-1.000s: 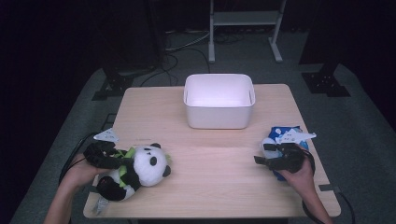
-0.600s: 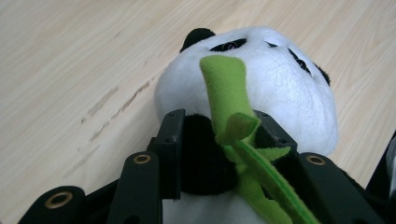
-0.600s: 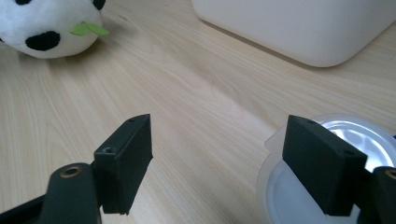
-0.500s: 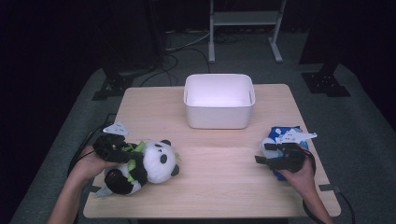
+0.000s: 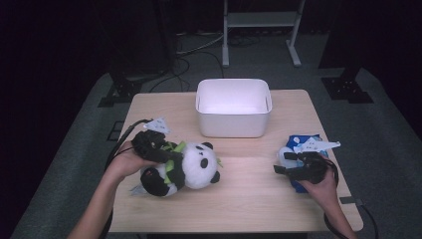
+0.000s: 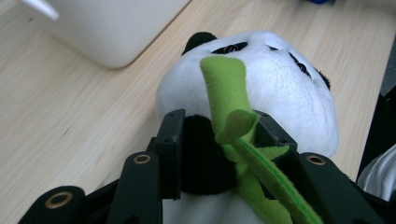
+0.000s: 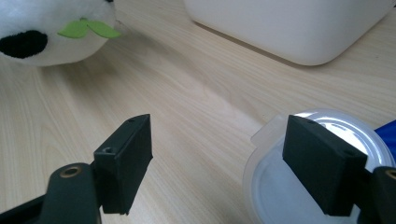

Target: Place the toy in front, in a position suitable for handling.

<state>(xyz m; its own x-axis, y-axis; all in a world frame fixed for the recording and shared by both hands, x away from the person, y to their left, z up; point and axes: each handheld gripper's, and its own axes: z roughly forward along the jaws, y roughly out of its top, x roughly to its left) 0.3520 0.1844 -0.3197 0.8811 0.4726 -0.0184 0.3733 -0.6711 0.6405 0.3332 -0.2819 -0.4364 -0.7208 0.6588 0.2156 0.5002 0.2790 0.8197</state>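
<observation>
the panda plush toy (image 5: 186,168) lies on its side at the near left of the wooden surface (image 5: 249,194). its head points right, toward the middle, and its black legs point near and left, so the long axis runs left to right with a small slant. the left gripper (image 6: 219,140) is clenched on the dark neck part of the toy, with the green felt leaf (image 6: 229,100) caught between the jaws. i judge this is the grasping step; the next move probably needs a lift and a carry to the white bin (image 5: 233,107) at the far middle. the right gripper (image 7: 219,158) is released, resting beside a clear plastic lid (image 7: 299,186) and a blue packet (image 5: 298,144) at the near right.
</observation>
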